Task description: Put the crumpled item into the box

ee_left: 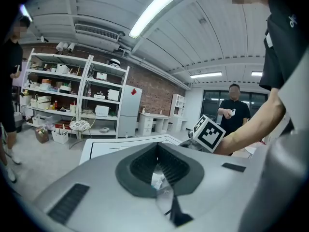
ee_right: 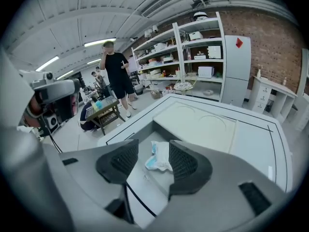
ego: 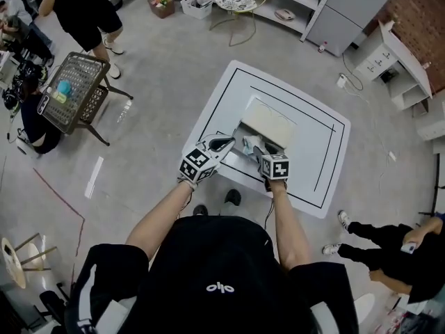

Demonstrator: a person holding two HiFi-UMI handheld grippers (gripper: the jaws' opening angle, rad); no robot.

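Observation:
A crumpled white and blue item (ee_right: 159,157) lies on the floor of a grey box (ee_right: 145,144) whose cream lid (ee_right: 198,122) is folded back flat on the white table (ego: 316,155). My right gripper (ee_right: 153,147) hovers above the item, open, with both pads clear of it. From the head view the item (ego: 250,145) sits in the box (ego: 245,129) just ahead of the right gripper (ego: 263,154). My left gripper (ego: 222,145) points at the box's left side. Its jaws (ee_left: 157,149) look closed together at the tips; something thin and clear shows in the slit, and I cannot tell what.
Black lines frame the table top. A wire basket stand (ego: 73,92) with a crouching person beside it is at the left. Shelves and a round side table (ego: 236,0) stand at the back, a white cabinet (ego: 393,61) at the right. Another person (ego: 389,245) is at the lower right.

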